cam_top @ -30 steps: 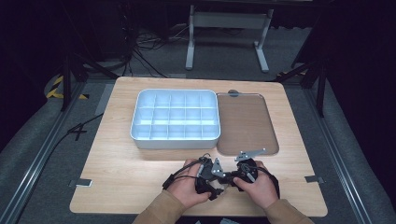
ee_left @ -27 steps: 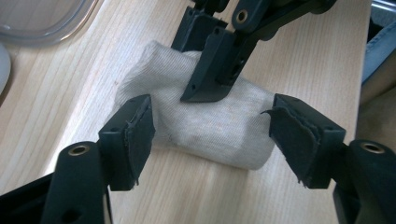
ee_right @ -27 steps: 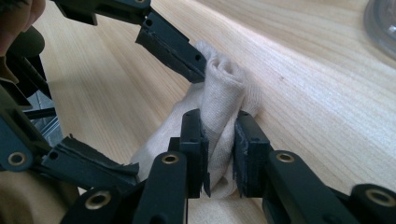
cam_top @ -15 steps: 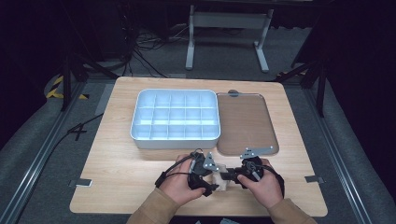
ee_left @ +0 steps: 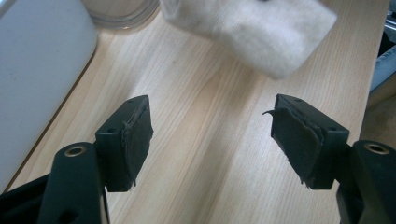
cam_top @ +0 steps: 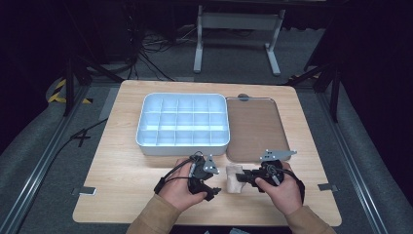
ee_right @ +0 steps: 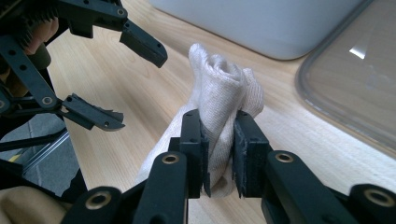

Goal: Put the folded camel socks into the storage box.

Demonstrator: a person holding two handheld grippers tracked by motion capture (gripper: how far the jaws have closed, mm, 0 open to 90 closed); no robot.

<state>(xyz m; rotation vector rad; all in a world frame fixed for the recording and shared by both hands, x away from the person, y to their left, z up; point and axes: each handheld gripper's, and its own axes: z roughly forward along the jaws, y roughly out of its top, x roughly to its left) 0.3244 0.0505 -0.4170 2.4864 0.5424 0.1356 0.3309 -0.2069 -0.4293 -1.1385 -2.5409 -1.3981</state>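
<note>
A pale compartmented plastic organiser tray (cam_top: 183, 121) and its clear lid (cam_top: 255, 127) lie beyond both grippers. The right gripper (ee_right: 219, 154) pinches a rolled white cloth (ee_right: 223, 102) above the wooden table (cam_top: 122, 165). The left gripper (ee_left: 212, 140), jaws wide and empty, has drawn back from it since a second ago.

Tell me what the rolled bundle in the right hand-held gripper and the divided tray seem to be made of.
Rolled bundle: soft off-white knit fabric, matte; fine ribbed weave and folds show, likely a sock or cloth. Divided tray: smooth pale plastic by its look, slightly glossy, with moulded compartment walls; painted metal cannot be ruled out.
</note>
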